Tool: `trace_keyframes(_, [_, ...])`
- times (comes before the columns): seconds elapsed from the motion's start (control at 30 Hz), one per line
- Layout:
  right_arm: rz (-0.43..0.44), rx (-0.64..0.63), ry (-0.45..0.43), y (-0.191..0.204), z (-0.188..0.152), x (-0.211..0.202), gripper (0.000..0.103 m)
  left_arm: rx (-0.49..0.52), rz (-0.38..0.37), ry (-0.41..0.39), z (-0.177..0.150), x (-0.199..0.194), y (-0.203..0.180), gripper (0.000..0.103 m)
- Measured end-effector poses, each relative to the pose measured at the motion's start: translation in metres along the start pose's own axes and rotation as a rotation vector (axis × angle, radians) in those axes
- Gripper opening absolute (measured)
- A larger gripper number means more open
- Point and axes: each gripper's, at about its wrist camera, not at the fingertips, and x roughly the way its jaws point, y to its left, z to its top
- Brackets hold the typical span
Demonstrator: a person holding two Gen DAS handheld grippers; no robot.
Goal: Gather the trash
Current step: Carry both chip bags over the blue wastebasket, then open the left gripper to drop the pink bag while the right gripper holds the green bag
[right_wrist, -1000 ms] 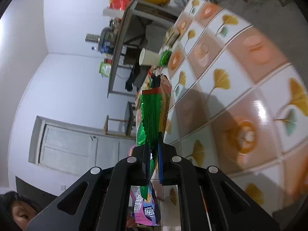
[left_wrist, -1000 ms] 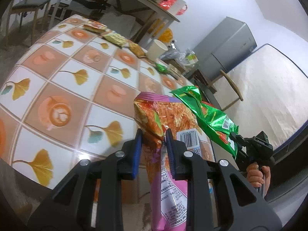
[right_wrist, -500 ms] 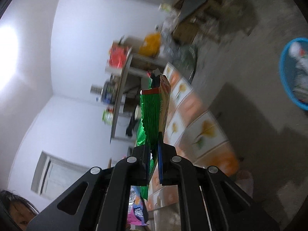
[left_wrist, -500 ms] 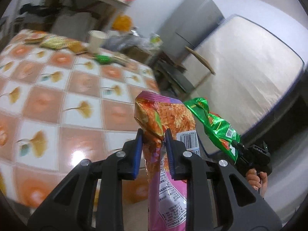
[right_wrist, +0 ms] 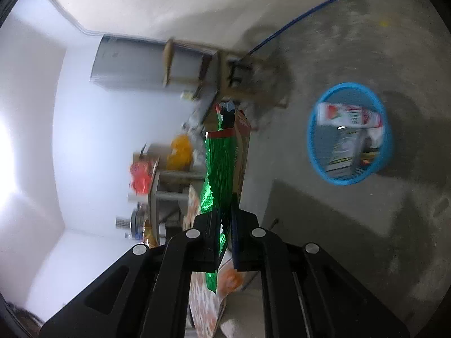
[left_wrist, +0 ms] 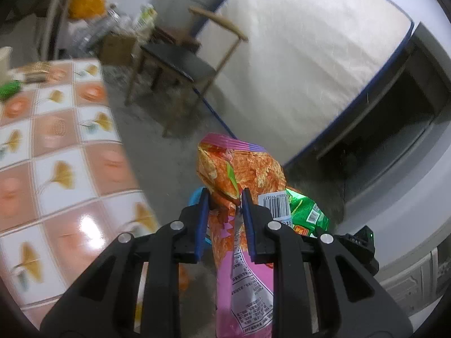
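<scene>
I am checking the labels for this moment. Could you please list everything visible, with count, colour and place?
snack bag: one, orange and pink, held in left tool
snack wrapper: one, green, held in right tool
waste basket: one, blue, on floor, packaging inside
table: one, tiled pattern with orange and yellow leaves, left side
chair: one, wooden with dark seat, beyond table
mattress: one, white with blue edge, leaning upright
left tool: black, blue pads, shut on snack bag
right tool: black, shut on snack wrapper
</scene>
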Motion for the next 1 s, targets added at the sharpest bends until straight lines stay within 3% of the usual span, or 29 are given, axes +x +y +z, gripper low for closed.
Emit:
trace_keyframes(0.27, [-0.139, 0.123, -0.189, -0.066, 0.017, -0.03, 0.007, -0.015, 0.003, 0.153, 0.0, 0.128, -0.025, 0.021])
trace_keyframes(0.43, [-0.114, 0.212, -0.251, -0.095, 0.021, -0.032, 0.007, -0.085, 0.005, 0.257, -0.01, 0.195, -0.026, 0.021])
trace_keyframes(0.57, [-0.102, 0.253, -0.298, -0.108, 0.03, -0.039, 0.007, -0.142, 0.032, 0.291, -0.009, 0.246, -0.022, 0.021])
trace_keyframes(0.6, [-0.096, 0.257, -0.309, -0.11, 0.032, -0.039, 0.007, -0.164, 0.04, 0.283, -0.008, 0.256, -0.019, 0.026])
trace_keyframes(0.63, [-0.092, 0.266, -0.321, -0.113, 0.034, -0.04, 0.007, -0.186, 0.038, 0.281, -0.009, 0.265, -0.017, 0.046])
trace_keyframes(0.67, [-0.09, 0.277, -0.327, -0.116, 0.035, -0.04, 0.007, -0.216, 0.045, 0.292, -0.01, 0.276, -0.012, 0.059])
trace_keyframes(0.7, [-0.084, 0.281, -0.327, -0.117, 0.034, -0.041, 0.007, -0.24, 0.052, 0.303, -0.01, 0.281, -0.008, 0.066])
trace_keyframes(0.8, [-0.087, 0.289, -0.325, -0.124, 0.035, -0.038, 0.007, -0.314, 0.058, 0.333, -0.018, 0.288, 0.001, 0.066])
trace_keyframes(1.0, [-0.092, 0.283, -0.269, -0.127, 0.037, -0.019, 0.007, -0.229, 0.039, 0.272, -0.015, 0.251, -0.008, 0.067])
